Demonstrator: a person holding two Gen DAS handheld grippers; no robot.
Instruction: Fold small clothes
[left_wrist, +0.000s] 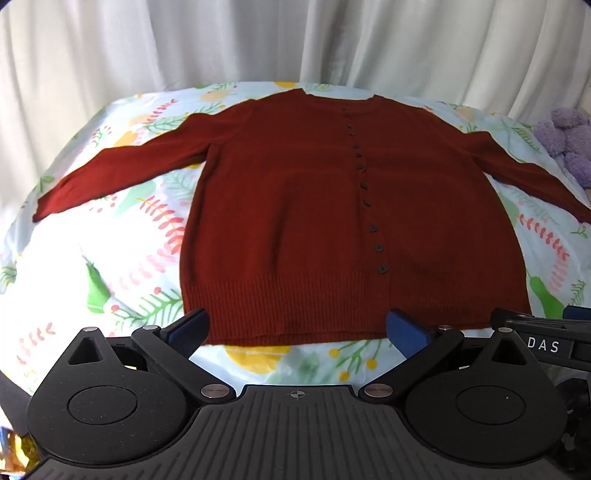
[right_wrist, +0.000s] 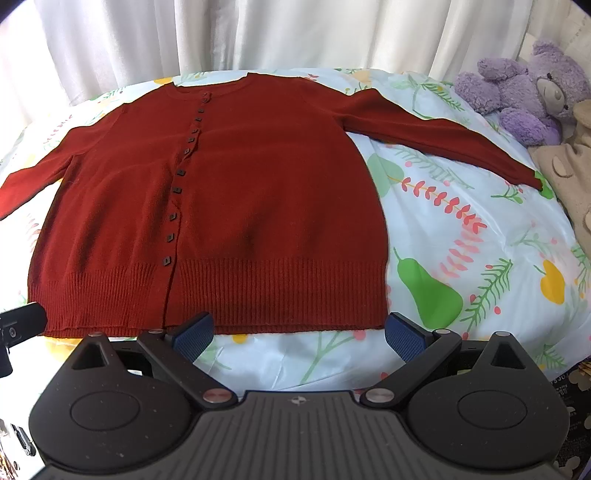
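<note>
A dark red buttoned cardigan (left_wrist: 314, 206) lies flat, front up, on a floral sheet (left_wrist: 140, 236), both sleeves spread out to the sides. Its ribbed hem faces me. My left gripper (left_wrist: 297, 330) stands open just short of the hem's left half, nothing between its blue pads (left_wrist: 408, 336). In the right wrist view the cardigan (right_wrist: 258, 192) fills the left and middle, and my right gripper (right_wrist: 299, 332) is open at the hem's right part, empty. The other gripper's black body (right_wrist: 22, 321) shows at the left edge.
White curtains (left_wrist: 295, 44) hang behind the bed. A purple teddy bear (right_wrist: 528, 88) and a beige soft toy (right_wrist: 569, 166) lie at the far right, close to the right sleeve's cuff (right_wrist: 532, 177). Bare sheet (right_wrist: 480, 240) stretches right of the cardigan.
</note>
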